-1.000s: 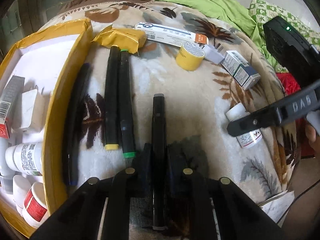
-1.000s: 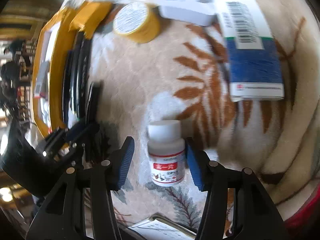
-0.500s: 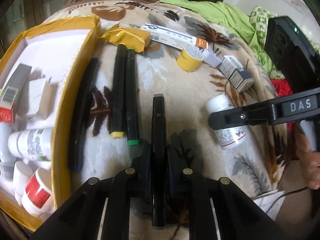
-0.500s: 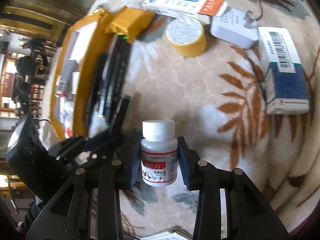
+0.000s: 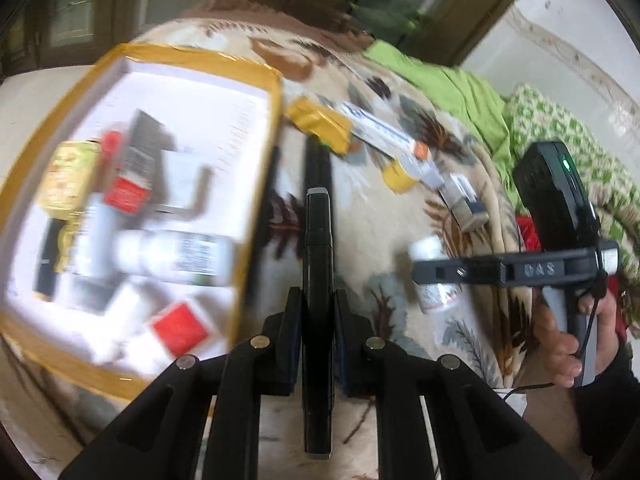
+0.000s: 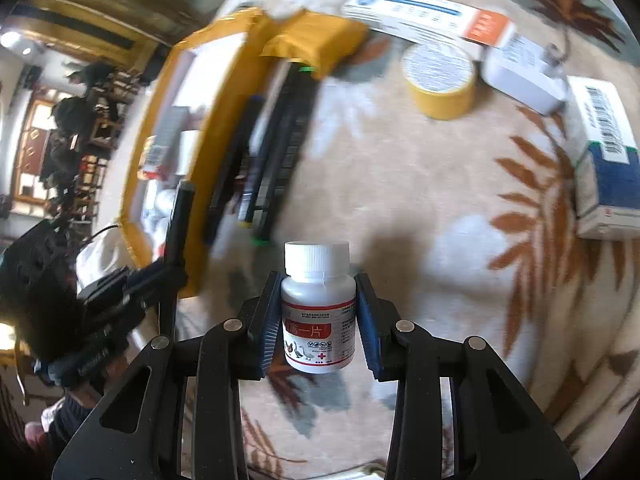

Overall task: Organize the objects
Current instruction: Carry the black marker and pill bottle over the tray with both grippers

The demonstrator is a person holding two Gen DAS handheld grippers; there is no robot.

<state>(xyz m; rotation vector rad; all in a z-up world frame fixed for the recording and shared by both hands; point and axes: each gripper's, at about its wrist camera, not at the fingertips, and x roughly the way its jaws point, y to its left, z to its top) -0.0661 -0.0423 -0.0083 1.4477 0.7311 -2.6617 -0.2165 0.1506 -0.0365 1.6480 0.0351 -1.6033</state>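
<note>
Our right gripper (image 6: 318, 316) pinches the white pill bottle (image 6: 318, 312) upright between its pads; our left gripper (image 5: 317, 340) clamps the black marker (image 5: 317, 280) lengthwise.

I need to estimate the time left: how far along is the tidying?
Partway. Several bottles and cartons already lie in the yellow-edged box. The left gripper holds a black marker; the right gripper holds a white bottle. Markers, tape roll, charger and cartons remain on the blanket.

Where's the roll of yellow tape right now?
Right wrist view, upper right: the yellow tape roll lies on the blanket, just below the long white box and left of the white charger.
</note>
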